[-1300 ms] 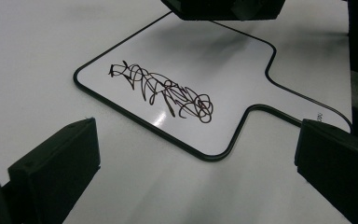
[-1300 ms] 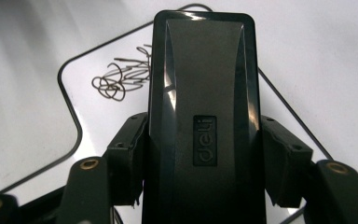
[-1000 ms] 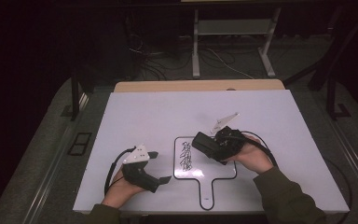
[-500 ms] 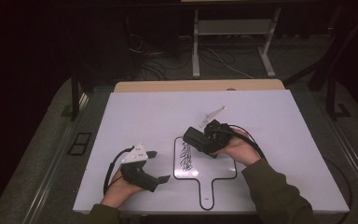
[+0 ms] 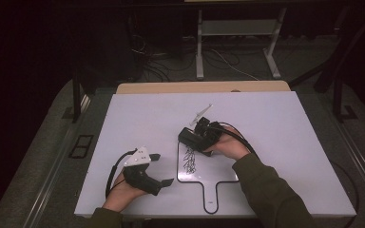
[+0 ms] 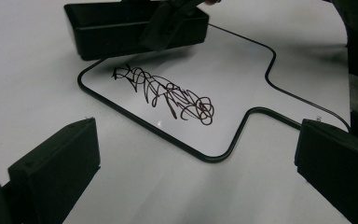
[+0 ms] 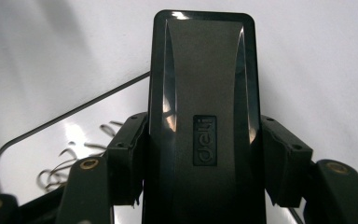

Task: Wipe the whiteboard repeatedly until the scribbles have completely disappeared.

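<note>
The white table [image 5: 285, 142] sits in a dark room with cables on the floor behind. My right hand-held gripper [image 5: 196, 138], clamped tight on the black eraser [image 7: 204, 116], has slid left to the top edge of the small whiteboard [image 5: 218, 173], just above the scribble [image 5: 189, 160], so wiping looks about to begin. My left hand-held gripper [image 5: 161, 168] has stayed put beside the board, jaws wide apart and empty.

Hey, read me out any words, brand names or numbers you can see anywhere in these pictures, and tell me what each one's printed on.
"deli": embossed on the black eraser, which the right gripper clamps.
The dark scribble on the small whiteboard: loops only, no readable word.
Nothing else legible.
</note>
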Available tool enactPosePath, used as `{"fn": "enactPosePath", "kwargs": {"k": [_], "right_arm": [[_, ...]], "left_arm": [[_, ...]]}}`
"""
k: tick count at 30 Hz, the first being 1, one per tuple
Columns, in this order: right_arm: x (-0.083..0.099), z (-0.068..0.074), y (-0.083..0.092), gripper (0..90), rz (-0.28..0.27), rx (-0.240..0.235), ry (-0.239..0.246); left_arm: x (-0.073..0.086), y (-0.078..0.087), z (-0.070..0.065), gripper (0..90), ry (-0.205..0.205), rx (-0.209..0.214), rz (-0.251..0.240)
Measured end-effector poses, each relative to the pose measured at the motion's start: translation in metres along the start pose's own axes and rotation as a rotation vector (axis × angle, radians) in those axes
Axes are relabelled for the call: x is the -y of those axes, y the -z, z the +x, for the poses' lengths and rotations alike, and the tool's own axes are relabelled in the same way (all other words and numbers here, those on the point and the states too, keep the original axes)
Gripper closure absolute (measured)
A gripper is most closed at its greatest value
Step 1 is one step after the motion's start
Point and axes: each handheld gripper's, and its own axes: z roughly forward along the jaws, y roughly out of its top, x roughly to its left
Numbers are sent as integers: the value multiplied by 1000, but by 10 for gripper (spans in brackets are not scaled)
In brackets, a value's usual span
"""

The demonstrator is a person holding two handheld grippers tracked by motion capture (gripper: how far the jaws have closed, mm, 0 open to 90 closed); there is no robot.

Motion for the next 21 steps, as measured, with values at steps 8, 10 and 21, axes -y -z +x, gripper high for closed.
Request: {"fn": "enactPosePath", "kwargs": {"k": [8, 10, 21], "right_arm": [[-5, -2, -20, 385, 31, 3, 0], [-6, -1, -23, 384, 36, 1, 0], [-7, 0, -30, 385, 53, 29, 32]], "left_arm": [[0, 0, 1, 0, -3, 0, -1], [0, 0, 0, 0, -1, 0, -1], [0, 0, -1, 0, -2, -1, -1]]}}
